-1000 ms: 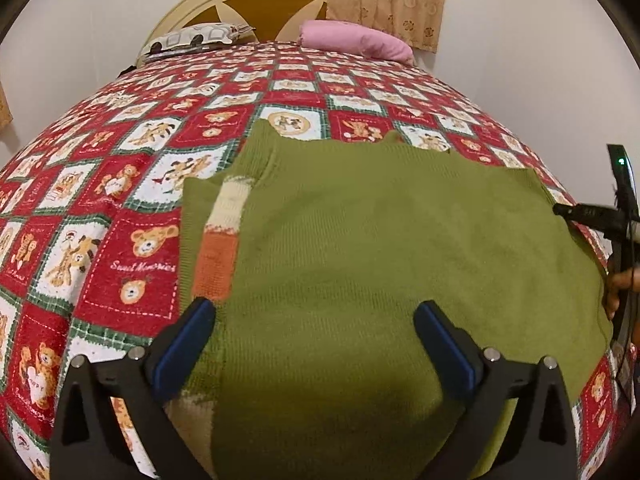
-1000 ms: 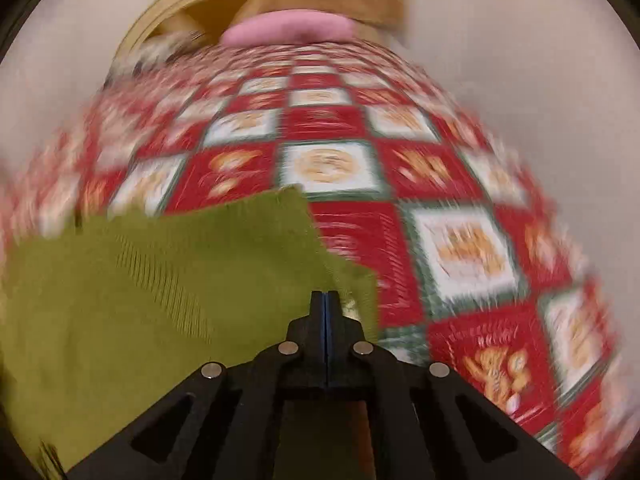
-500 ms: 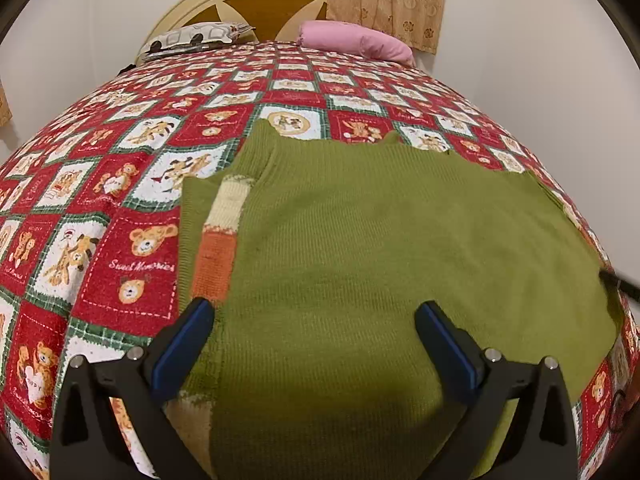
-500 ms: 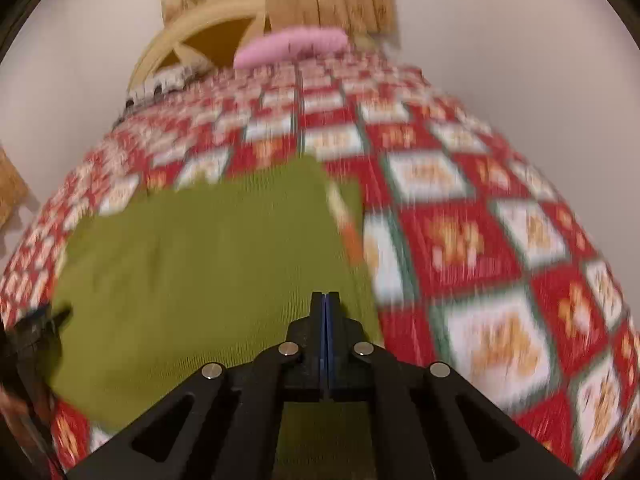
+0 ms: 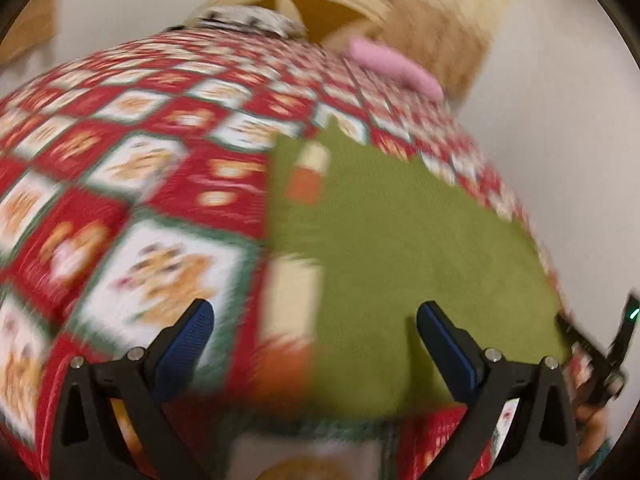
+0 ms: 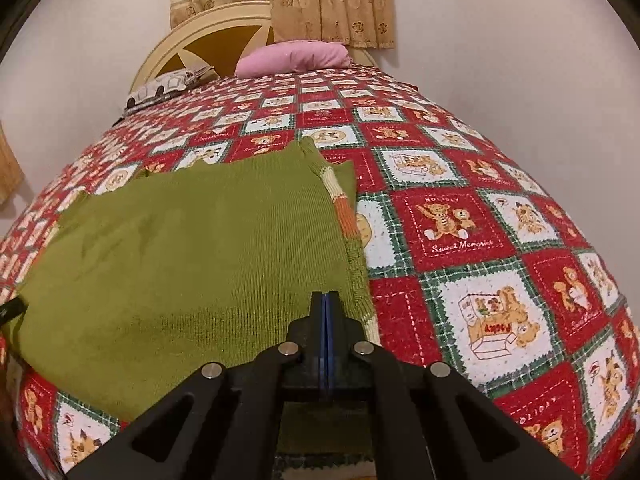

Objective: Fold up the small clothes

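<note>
An olive green knitted sweater [image 6: 180, 260] lies flat on the bedspread, with a cream and orange striped band [image 6: 342, 208] along its right edge. My right gripper [image 6: 325, 296] is shut just above that edge, and nothing shows between its fingers. The left wrist view is blurred. In it the sweater [image 5: 400, 240] fills the right half, with a striped band [image 5: 304, 184] along its left edge. My left gripper [image 5: 312, 312] hangs open over the near left edge of the sweater, holding nothing.
A red, white and green teddy-bear bedspread [image 6: 480, 240] covers the bed. A pink pillow [image 6: 292, 58] and a patterned pillow [image 6: 164, 88] lie against the cream headboard [image 6: 208, 32], under a beige curtain [image 6: 320, 0]. A white wall runs close along the bed's right side.
The left gripper has swung left and rolled, so the sweater now sits right of centre in its view; it stays open. The right gripper, still shut, has settled at the sweater's right edge.
</note>
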Tool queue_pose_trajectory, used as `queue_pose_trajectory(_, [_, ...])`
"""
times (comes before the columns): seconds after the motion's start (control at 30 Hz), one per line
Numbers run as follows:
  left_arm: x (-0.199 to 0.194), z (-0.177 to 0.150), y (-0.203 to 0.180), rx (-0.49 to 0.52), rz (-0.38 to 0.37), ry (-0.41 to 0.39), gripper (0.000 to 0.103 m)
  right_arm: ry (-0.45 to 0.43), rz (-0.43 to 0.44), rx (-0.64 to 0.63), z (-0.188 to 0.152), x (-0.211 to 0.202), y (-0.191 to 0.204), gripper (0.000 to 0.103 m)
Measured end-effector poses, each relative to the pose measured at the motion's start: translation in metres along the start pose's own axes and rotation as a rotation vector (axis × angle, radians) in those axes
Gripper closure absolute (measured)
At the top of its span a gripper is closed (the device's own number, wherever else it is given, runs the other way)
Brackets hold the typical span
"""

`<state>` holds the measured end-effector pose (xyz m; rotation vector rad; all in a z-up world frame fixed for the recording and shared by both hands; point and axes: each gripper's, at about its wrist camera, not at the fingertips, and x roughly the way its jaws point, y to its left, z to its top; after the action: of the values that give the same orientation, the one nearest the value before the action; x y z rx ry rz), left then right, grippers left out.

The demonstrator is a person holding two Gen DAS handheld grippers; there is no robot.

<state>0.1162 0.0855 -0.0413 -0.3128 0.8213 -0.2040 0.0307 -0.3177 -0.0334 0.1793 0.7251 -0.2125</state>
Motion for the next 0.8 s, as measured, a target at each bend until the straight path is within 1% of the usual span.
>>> queue_pose_trajectory(0.03, [-0.009, 0.0, 0.006, -0.011, 0.057, -0.031, 0.0, 0.0, 0.007, 0.005, 0.0, 0.0, -0.001, 0.103])
queue_pose_trajectory(0.07, [-0.012, 0.001, 0.007, -0.004, 0.094, -0.046, 0.0, -0.001, 0.01, 0.007, 0.0, 0.0, -0.001, 0.103])
queue_pose_trajectory(0.1, [-0.014, 0.004, 0.007, 0.006, 0.115, -0.058, 0.0, -0.001, 0.016, 0.011, 0.0, 0.0, -0.002, 0.103])
queue_pose_trajectory(0.17, [-0.011, 0.008, 0.002, 0.013, 0.098, -0.051, 0.0, -0.003, 0.026, 0.02, -0.001, 0.0, -0.003, 0.103])
queue_pose_trajectory(0.23, [-0.002, 0.007, -0.006, 0.007, 0.048, -0.018, 0.0, -0.005, 0.03, 0.025, -0.001, 0.0, -0.003, 0.103])
queue_pose_trajectory(0.27, [0.007, 0.004, -0.012, 0.005, 0.02, 0.011, 0.0, -0.005, 0.03, 0.025, -0.001, 0.0, -0.003, 0.103])
queue_pose_trajectory(0.3, [0.013, 0.0, -0.014, -0.001, 0.013, 0.027, 0.0, -0.006, 0.028, 0.023, -0.001, 0.0, -0.003, 0.103])
queue_pose_trajectory(0.33, [0.017, -0.004, -0.018, 0.007, 0.044, 0.023, 0.0, -0.007, 0.024, 0.019, -0.001, 0.0, -0.003, 0.103])
queue_pose_trajectory(0.37, [0.021, -0.004, -0.026, 0.043, 0.082, 0.032, 0.0, -0.006, 0.02, 0.015, -0.001, 0.0, -0.002, 0.103])
queue_pose_trajectory(0.4, [0.019, -0.004, -0.03, 0.055, 0.081, 0.032, 0.0, -0.005, 0.016, 0.012, -0.001, 0.0, -0.002, 0.103])
queue_pose_trajectory(0.47, [0.02, 0.0, -0.034, 0.029, 0.022, 0.032, 0.0, 0.005, -0.01, -0.004, 0.002, -0.002, 0.002, 0.103])
queue_pose_trajectory(0.5, [0.021, 0.002, -0.035, 0.011, 0.005, 0.033, 0.0, -0.008, -0.037, -0.019, 0.006, -0.008, 0.007, 0.103])
queue_pose_trajectory(0.53, [0.023, 0.004, -0.038, -0.012, -0.025, 0.034, 0.0, -0.034, -0.037, -0.018, 0.008, -0.018, 0.013, 0.103])
queue_pose_trajectory(0.57, [0.024, 0.004, -0.04, -0.022, -0.024, 0.027, 0.0, -0.068, 0.007, 0.003, 0.011, -0.031, 0.019, 0.103])
queue_pose_trajectory(0.63, [0.028, 0.004, -0.043, -0.031, -0.008, 0.017, 0.0, -0.086, 0.103, 0.028, 0.015, -0.047, 0.037, 0.102])
queue_pose_trajectory(0.7, [0.029, 0.003, -0.042, -0.042, -0.01, 0.013, 0.0, -0.068, 0.19, -0.005, 0.015, -0.05, 0.072, 0.102])
queue_pose_trajectory(0.8, [0.02, 0.0, -0.034, -0.089, -0.042, -0.017, 0.001, 0.003, 0.327, -0.006, 0.005, -0.034, 0.109, 0.102])
